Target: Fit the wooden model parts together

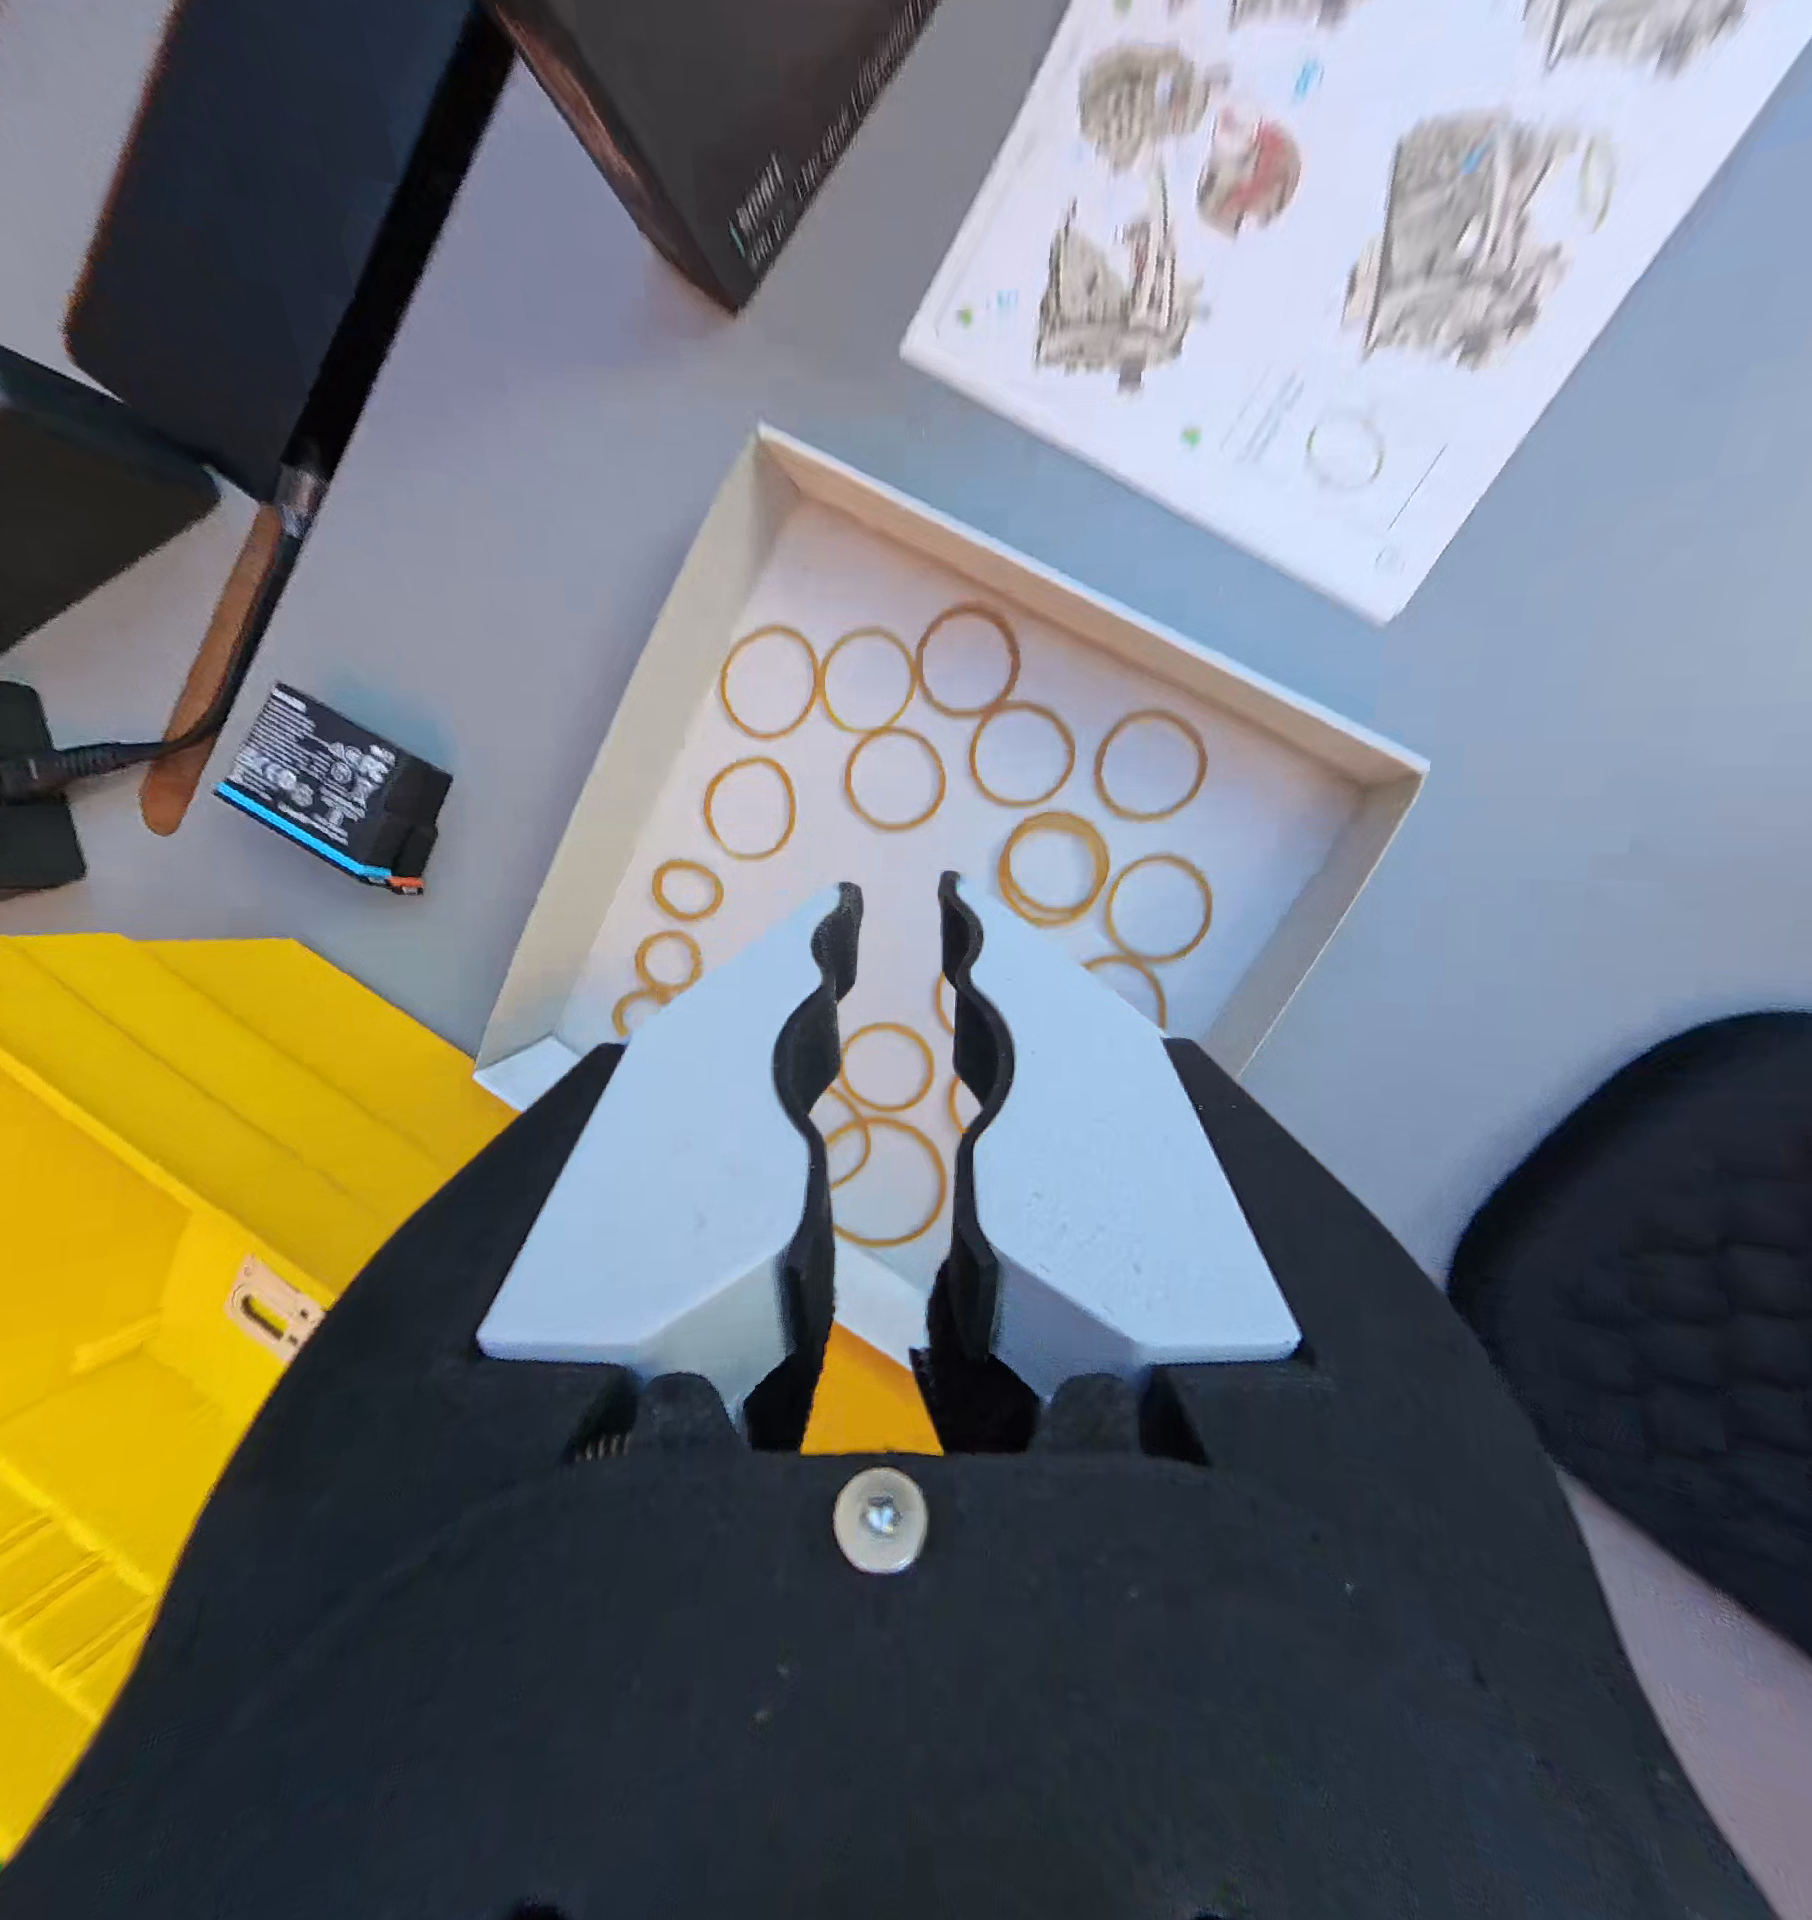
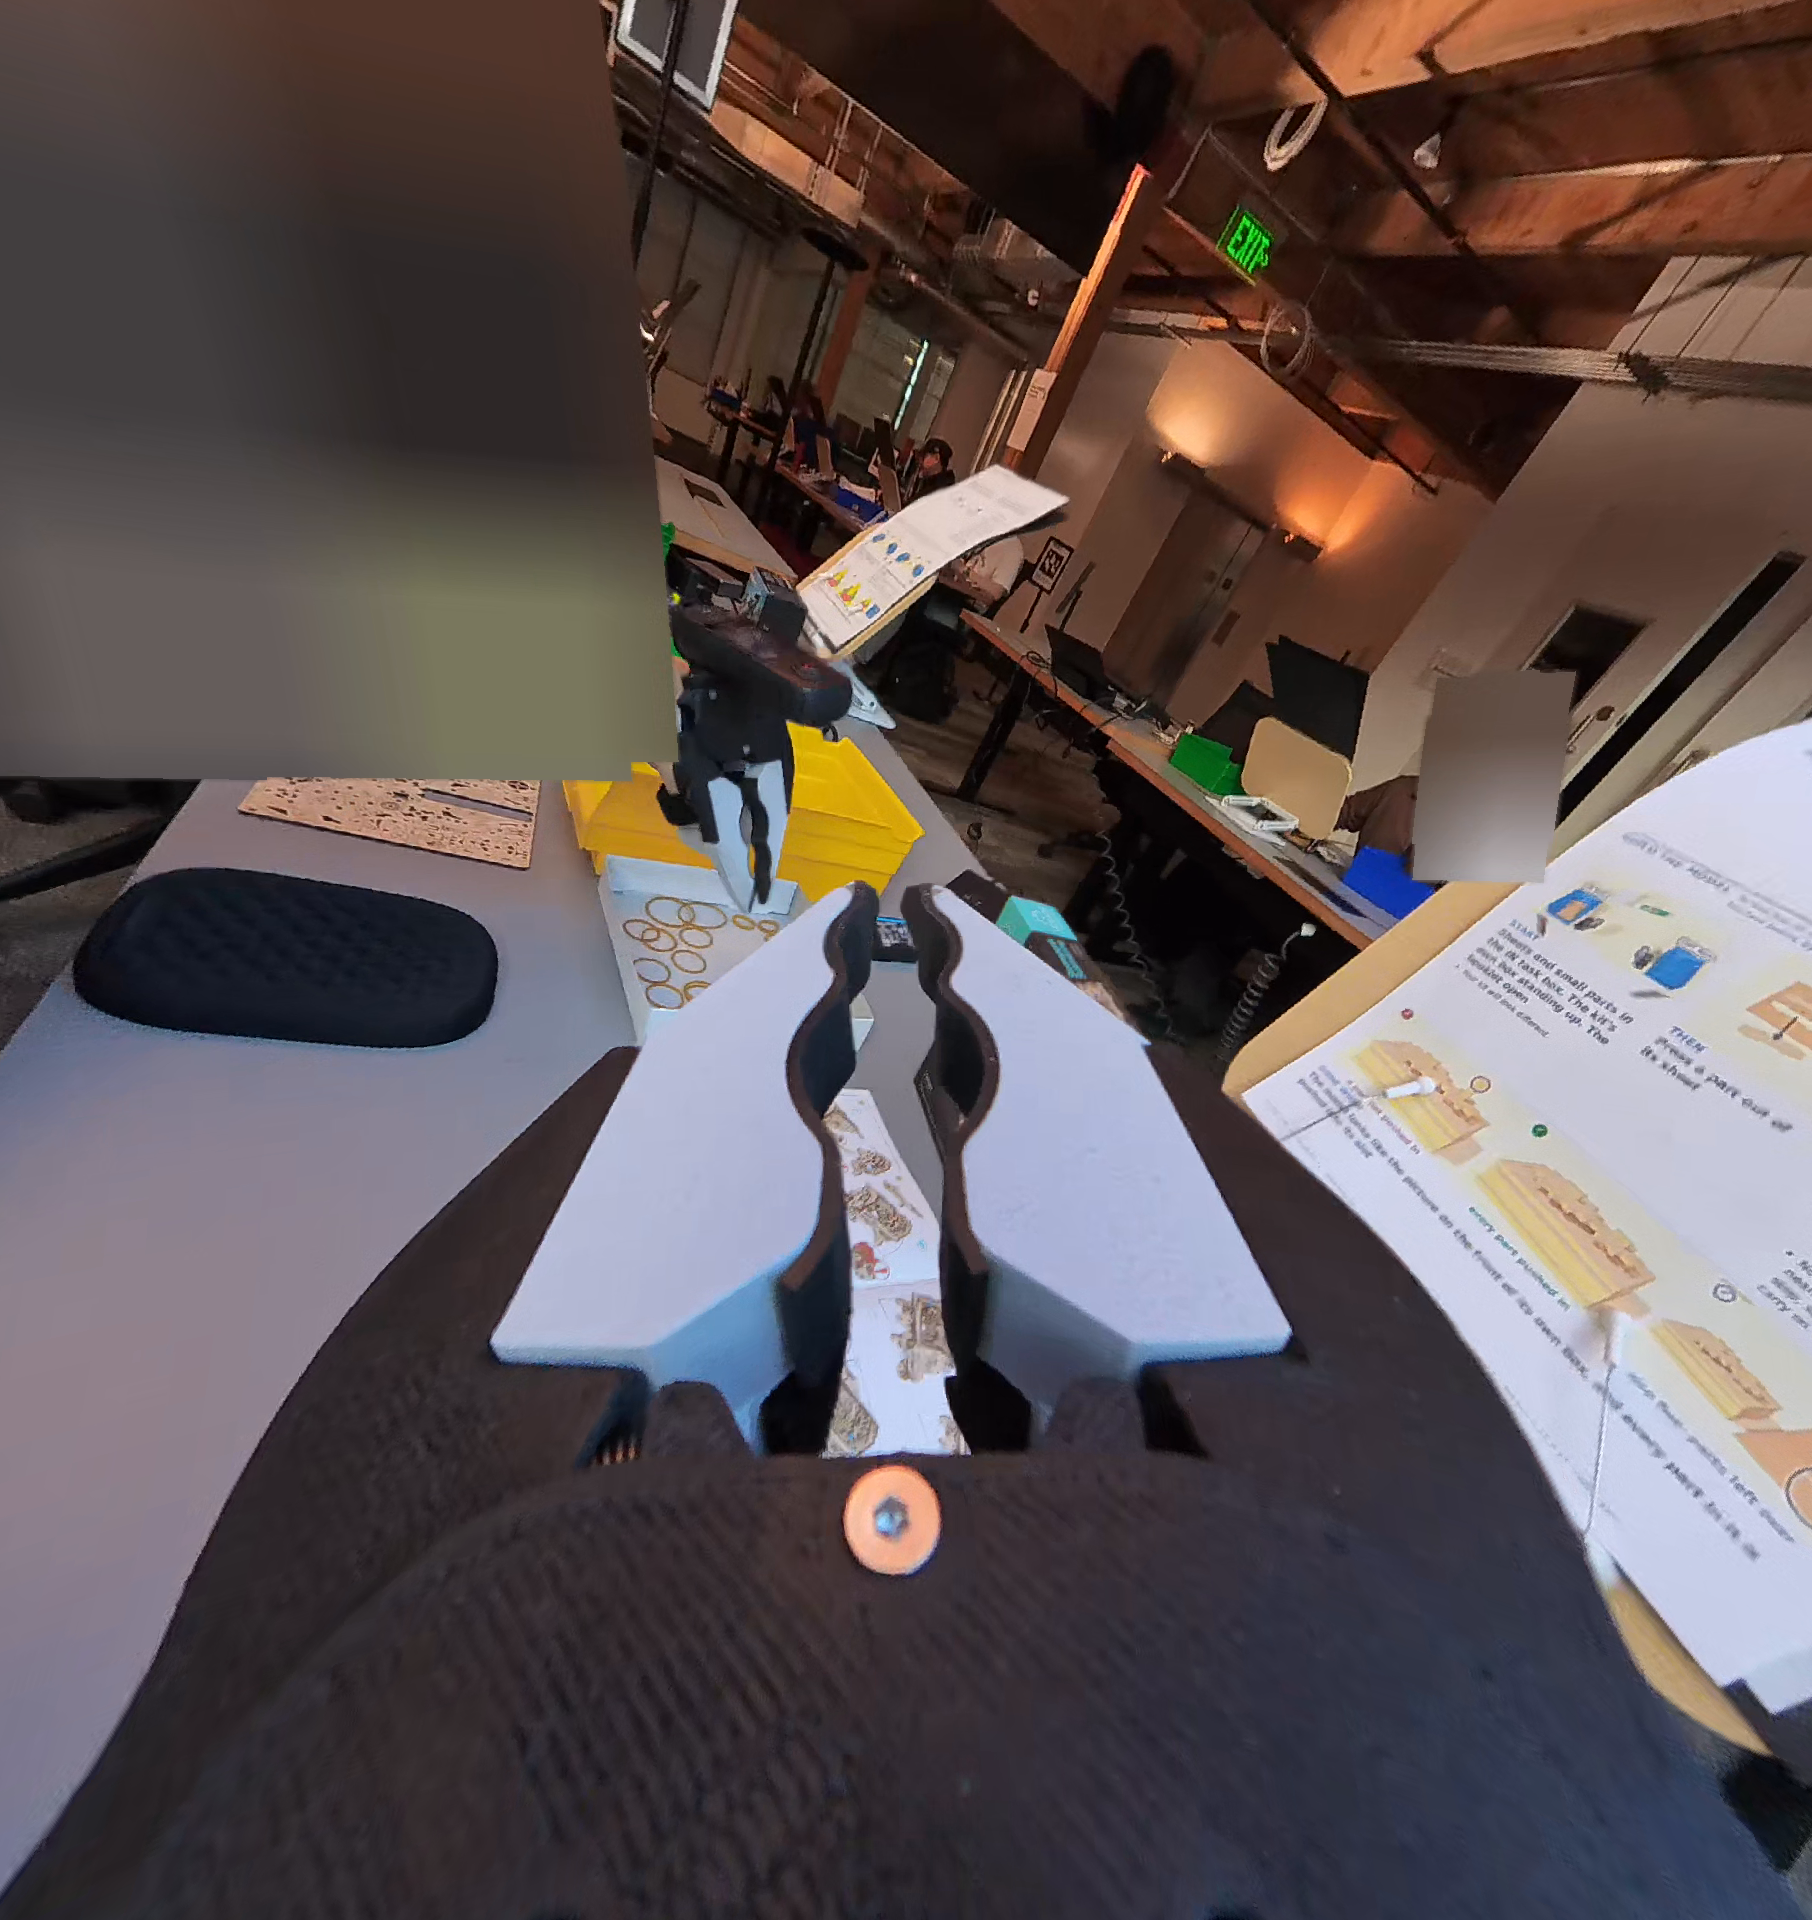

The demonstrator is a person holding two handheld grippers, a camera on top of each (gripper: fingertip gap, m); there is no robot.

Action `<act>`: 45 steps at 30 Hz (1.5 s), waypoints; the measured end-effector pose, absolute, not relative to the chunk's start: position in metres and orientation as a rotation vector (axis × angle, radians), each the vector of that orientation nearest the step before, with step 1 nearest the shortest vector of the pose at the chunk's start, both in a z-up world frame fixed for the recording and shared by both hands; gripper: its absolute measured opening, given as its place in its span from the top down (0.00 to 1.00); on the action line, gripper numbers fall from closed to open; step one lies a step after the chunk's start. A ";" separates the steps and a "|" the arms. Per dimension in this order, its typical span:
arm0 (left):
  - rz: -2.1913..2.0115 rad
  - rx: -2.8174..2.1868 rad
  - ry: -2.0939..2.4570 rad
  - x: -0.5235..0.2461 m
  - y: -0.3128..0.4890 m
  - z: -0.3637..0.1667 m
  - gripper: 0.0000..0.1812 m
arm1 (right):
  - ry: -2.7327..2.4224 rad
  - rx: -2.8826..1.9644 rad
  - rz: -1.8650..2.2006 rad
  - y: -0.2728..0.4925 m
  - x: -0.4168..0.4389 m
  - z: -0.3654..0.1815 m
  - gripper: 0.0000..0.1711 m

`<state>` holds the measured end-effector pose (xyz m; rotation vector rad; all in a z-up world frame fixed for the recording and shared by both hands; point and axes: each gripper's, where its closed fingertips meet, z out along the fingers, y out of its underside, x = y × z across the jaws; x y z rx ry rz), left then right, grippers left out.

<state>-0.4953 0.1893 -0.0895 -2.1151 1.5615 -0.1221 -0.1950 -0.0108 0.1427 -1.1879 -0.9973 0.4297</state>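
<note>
left claw over rubber bands | right view only — wooden sheet

Rubber bands in tray, bin left, sheet behind

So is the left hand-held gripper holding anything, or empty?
Empty. The left hand-held gripper is open above the white tray of rubber bands, nothing between its fingers.
</note>
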 end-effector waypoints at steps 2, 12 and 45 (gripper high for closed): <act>-0.077 -2.148 1.652 -0.507 0.188 -0.106 0.93 | -1.033 -1.177 0.417 -0.012 -0.200 0.136 0.96; -0.052 -2.167 2.002 -0.521 0.191 -0.146 0.92 | -1.143 -1.335 0.286 0.016 -0.197 0.089 0.94; -0.061 -1.900 1.443 -0.406 0.127 -0.006 1.00 | -1.045 -1.399 0.495 0.014 -0.266 0.075 0.90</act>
